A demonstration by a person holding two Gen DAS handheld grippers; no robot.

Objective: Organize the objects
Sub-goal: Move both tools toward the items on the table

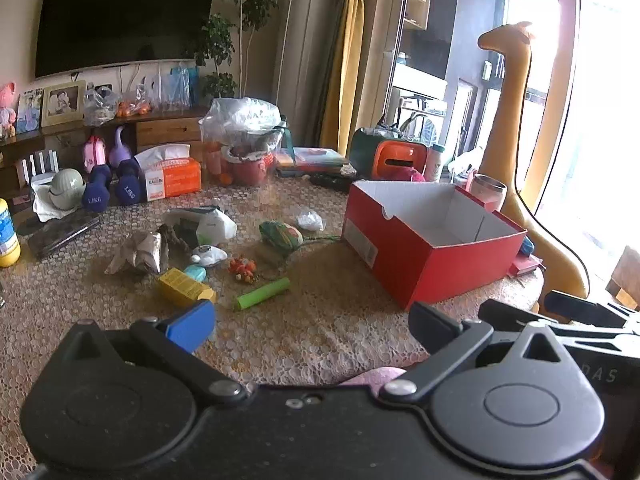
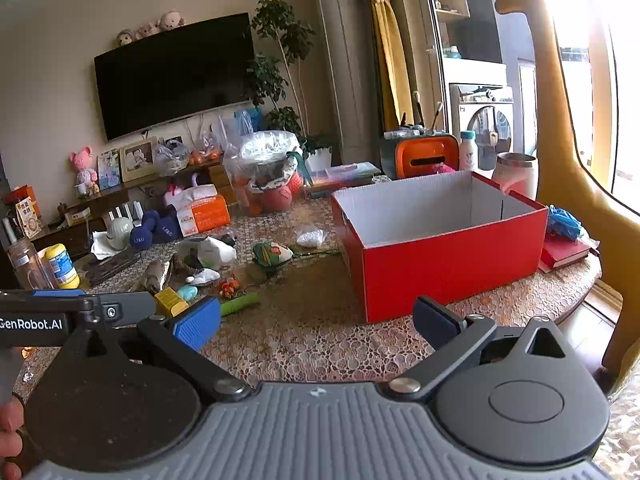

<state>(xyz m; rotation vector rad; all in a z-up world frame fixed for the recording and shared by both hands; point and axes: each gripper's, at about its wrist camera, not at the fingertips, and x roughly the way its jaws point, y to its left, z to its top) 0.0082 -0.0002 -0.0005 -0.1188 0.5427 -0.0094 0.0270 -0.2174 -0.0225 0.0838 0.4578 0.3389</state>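
Left wrist view: the left gripper (image 1: 312, 324) holds its fingers spread wide and empty above the table (image 1: 320, 344); the red box (image 1: 434, 236) stands open at two o'clock, the green tube (image 1: 262, 293) at eleven.

Right wrist view: the right gripper (image 2: 316, 322) is likewise spread and empty, with the red box (image 2: 440, 240) at one o'clock.

White "GenRobot.AI" on the black body of the left gripper (image 2: 32, 324), at the near left edge of the right wrist view. Pale letters "DAS" on the black body of the right gripper (image 1: 600, 376), near right in the left wrist view; anything before them is cut off. "1.5KG" in white on the ends of two dark blue dumbbells (image 1: 114, 192), far left on the table. Orange tissue pack (image 1: 172, 182) beside them: a brand starting "KA", rest too small to read.
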